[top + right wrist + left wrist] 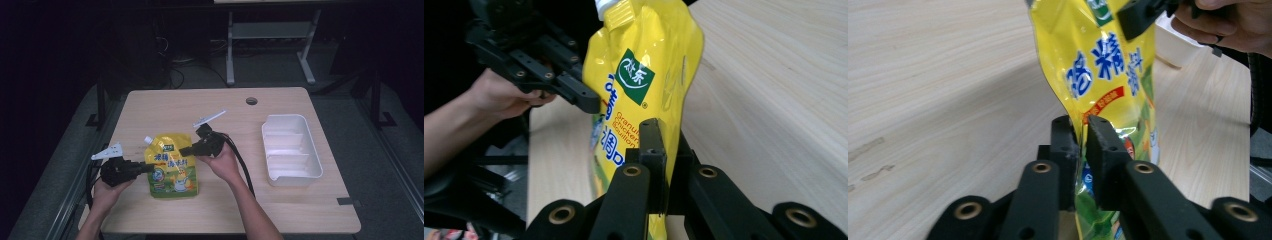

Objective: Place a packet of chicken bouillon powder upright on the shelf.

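Both grippers are all black: the left gripper [148, 167] and the right gripper [183, 150] have chunky jaw links with brass-coloured rivets. Each carries a pale grey triangular plate [108, 151] on top, plus a thick black cable [243, 165]. Forearms bare, no sleeves.

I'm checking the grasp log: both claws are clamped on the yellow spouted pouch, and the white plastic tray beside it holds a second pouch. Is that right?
Not quite. The white plastic tray is empty, as the high view shows. The rest holds: the left claw and right claw are both clamped on the yellow spouted pouch.
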A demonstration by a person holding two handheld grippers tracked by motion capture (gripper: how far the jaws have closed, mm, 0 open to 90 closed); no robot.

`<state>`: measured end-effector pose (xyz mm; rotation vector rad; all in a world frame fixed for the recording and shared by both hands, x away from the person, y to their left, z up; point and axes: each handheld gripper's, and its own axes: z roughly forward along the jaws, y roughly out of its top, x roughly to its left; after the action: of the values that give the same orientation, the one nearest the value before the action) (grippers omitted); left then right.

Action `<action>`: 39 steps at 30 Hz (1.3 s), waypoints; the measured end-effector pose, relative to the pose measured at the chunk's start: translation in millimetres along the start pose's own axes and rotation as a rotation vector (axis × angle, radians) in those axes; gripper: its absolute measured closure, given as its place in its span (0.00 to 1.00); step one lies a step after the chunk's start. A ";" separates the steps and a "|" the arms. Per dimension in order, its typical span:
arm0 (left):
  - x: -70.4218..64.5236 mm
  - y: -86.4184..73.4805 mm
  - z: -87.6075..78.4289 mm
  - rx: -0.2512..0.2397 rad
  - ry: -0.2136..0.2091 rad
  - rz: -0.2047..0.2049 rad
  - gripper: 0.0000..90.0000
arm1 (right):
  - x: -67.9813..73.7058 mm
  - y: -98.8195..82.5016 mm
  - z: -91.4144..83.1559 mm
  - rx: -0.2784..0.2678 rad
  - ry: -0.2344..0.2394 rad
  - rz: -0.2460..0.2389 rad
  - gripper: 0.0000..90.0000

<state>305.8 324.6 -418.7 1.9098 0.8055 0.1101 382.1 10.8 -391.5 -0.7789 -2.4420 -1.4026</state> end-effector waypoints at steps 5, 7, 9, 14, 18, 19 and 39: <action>4.2 -2.5 -6.6 -0.016 0.011 -0.021 0.79 | 3.6 1.0 -5.1 -0.014 0.021 -0.001 1.00; 4.5 -3.1 -8.4 -0.022 0.012 -0.025 0.77 | 4.4 1.2 -7.6 -0.015 0.024 -0.003 1.00; 4.0 -2.9 -9.9 -0.030 0.015 -0.023 0.75 | 4.8 1.2 -10.6 -0.021 0.025 -0.005 1.00; 2.5 -1.9 -11.1 -0.033 0.018 -0.013 0.72 | 6.6 1.3 -17.7 -0.032 0.017 -0.010 1.00; 1.5 -2.3 -8.3 -0.009 0.019 0.006 0.69 | 9.1 2.8 -27.8 -0.036 0.004 -0.017 1.00; 1.5 -2.4 -7.7 -0.006 0.021 0.010 0.68 | 9.8 3.3 -29.8 -0.035 0.001 -0.021 1.00; -1.3 -7.5 2.4 0.061 0.110 0.029 0.45 | 19.1 8.6 -70.2 -0.029 -0.064 -0.066 1.00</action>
<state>302.2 324.0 -425.8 1.9878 0.8632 0.2123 365.8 -39.0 -340.3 -0.7679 -2.5226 -1.4616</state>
